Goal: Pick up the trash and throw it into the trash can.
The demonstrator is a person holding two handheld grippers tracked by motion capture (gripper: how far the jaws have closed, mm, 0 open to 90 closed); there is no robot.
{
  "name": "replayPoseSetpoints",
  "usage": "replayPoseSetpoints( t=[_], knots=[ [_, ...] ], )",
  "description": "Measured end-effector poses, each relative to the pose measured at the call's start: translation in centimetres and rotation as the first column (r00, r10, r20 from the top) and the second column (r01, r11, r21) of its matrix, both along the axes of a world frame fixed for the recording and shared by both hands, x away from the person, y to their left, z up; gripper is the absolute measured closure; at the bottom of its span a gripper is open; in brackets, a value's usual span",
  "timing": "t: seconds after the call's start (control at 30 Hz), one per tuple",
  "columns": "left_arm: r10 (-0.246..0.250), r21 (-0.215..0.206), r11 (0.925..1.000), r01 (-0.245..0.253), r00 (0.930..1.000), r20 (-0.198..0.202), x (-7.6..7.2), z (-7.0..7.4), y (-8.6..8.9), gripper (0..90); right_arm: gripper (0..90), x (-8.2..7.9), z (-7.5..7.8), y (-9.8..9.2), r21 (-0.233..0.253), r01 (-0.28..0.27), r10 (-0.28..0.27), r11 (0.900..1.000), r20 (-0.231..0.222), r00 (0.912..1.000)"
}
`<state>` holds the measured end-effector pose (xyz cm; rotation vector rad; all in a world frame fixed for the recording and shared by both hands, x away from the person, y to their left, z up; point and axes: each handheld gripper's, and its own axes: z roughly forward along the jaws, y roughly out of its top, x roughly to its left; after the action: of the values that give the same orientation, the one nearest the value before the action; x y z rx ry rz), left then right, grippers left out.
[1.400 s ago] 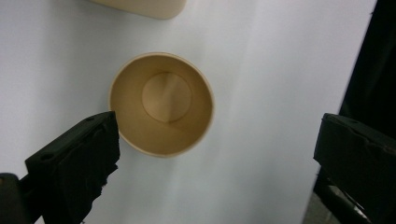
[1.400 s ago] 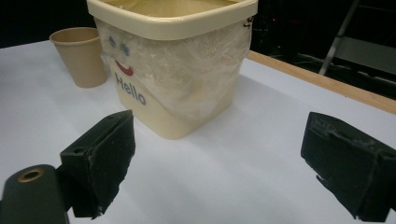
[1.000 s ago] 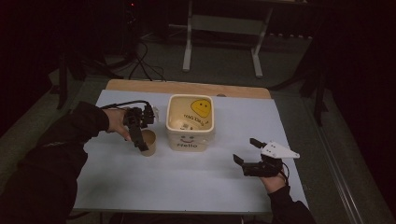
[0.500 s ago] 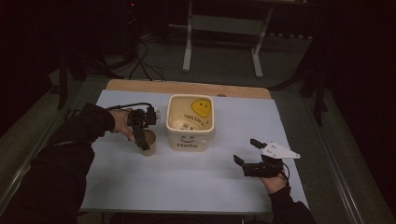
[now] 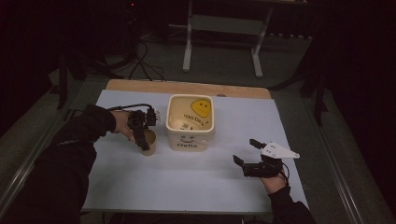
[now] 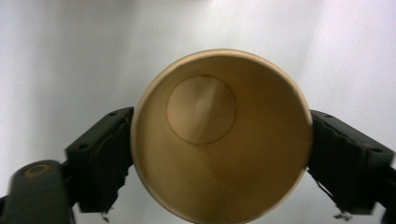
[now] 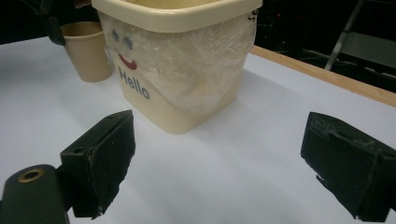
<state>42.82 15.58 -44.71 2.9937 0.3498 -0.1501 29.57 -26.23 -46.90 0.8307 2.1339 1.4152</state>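
Paper cup [image 6: 222, 135] empty; bin [image 5: 190, 122] apparently lined.

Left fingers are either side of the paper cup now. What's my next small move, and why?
Probably close the left gripper on the empty brown paper cup. Its fingers flank the upright cup's rim, apparently touching it, beside the cream plastic "Hello" bin. Squeeze gently, since paper dents.

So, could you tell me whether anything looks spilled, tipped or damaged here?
Nothing stands out. The paper cup is upright and empty between the left gripper's jaws, and the cream bin stands square on the table.
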Motion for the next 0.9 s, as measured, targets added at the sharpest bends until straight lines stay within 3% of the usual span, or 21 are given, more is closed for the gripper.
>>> replayPoseSetpoints(
  t=[0.33,0.47,0.9],
  knots=[
    [-0.008,-0.012,0.9999,0.008,0.9998,-0.016,0.1,0.2,0.2,25.7,10.0,0.0,0.0,0.0,0.003,0.002,-0.002,1.0,0.002,1.0],
    [-0.002,-0.037,0.9993,0.002,0.9998,-0.02,0.2,1.0,0.3,26.6,10.0,0.0,0.0,0.0,0.004,0.002,-0.002,1.0,0.001,1.0],
    [-0.013,-0.032,0.9994,0.012,0.9997,-0.022,-0.2,3.1,0.7,27.8,10.0,0.0,0.0,0.0,0.004,0.002,-0.002,1.0,-0.001,1.0]
  ],
)
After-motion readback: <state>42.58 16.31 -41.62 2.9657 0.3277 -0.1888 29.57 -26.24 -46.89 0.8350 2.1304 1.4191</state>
